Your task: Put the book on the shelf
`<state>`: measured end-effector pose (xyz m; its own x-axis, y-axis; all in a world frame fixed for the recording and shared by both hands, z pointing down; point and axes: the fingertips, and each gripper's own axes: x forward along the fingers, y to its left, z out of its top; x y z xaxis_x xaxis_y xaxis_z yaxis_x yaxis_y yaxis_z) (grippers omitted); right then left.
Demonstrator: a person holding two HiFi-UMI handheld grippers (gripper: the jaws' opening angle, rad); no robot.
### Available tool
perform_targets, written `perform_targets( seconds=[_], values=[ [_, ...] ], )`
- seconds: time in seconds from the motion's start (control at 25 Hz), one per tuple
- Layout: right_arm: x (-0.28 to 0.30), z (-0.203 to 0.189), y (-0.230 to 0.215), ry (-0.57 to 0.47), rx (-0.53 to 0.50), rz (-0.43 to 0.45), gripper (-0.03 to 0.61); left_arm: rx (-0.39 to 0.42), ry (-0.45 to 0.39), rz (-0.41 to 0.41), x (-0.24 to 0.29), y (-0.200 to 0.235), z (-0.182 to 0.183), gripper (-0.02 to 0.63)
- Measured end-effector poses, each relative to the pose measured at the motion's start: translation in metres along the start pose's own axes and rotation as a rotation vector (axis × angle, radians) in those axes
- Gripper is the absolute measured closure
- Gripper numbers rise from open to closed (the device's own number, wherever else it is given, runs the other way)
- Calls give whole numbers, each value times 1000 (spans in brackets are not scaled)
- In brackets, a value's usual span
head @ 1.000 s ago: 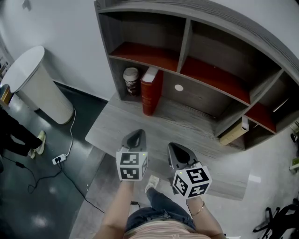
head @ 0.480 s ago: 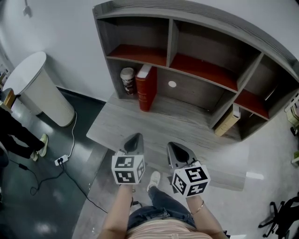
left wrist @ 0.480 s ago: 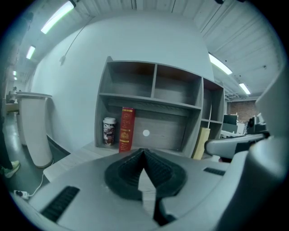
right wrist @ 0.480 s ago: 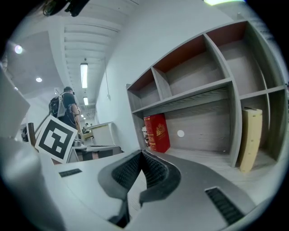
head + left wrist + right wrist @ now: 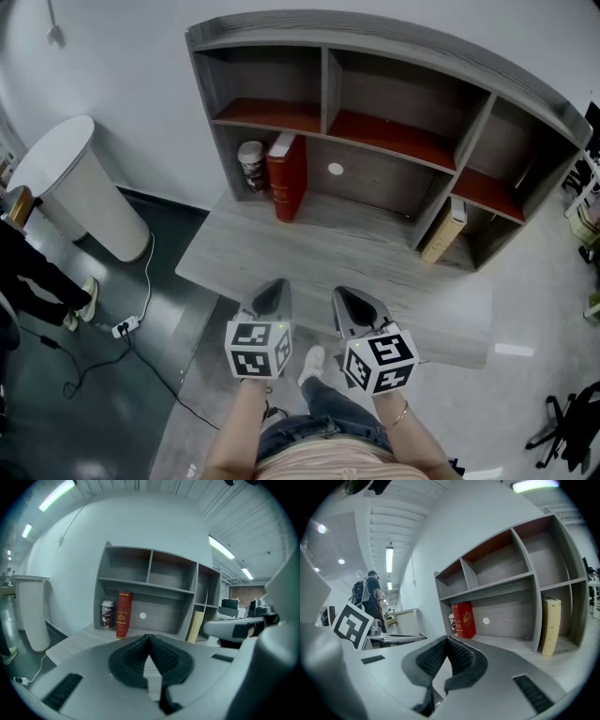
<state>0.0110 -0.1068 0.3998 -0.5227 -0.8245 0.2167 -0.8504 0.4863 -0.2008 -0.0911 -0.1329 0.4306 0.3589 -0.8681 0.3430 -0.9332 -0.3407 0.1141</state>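
Red-lined and bare, the upper bays of the shelf (image 5: 375,28) sat above a red book (image 5: 287,175) that stood upright in the bottom-left bay, just beside a cup (image 5: 250,166), while a tan book (image 5: 442,230) leaned against the wall of the bottom-right bay. The person stood at the near edge of the table (image 5: 375,272) that carried the shelf, with the left tool (image 5: 274,287) and the right tool (image 5: 348,298) side by side over that edge, well apart from both books. Each tool's own view showed its jaws closed tip to tip with nothing between them, both aimed at the shelf front. With no book in either tool, the moment read as one of two things: the placing was already over, since both books were inside the unit, or the reach for a book had not begun. The pictures could not settle which, nor which book the task meant. Were a lift to an upper bay intended, the next move would call for one tool to open, travel across the table to the chosen book, close on its spine without knocking the cup, and raise it clear of the bay's ceiling before sliding it upright onto a red shelf board.
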Motion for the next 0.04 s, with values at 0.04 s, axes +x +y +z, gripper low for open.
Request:
perform_targets(
  seconds=[0.04],
  values=[
    [-3,1,2,-4,-1,-1,570,3,1,-6,-4,-3,-1,602]
  ],
)
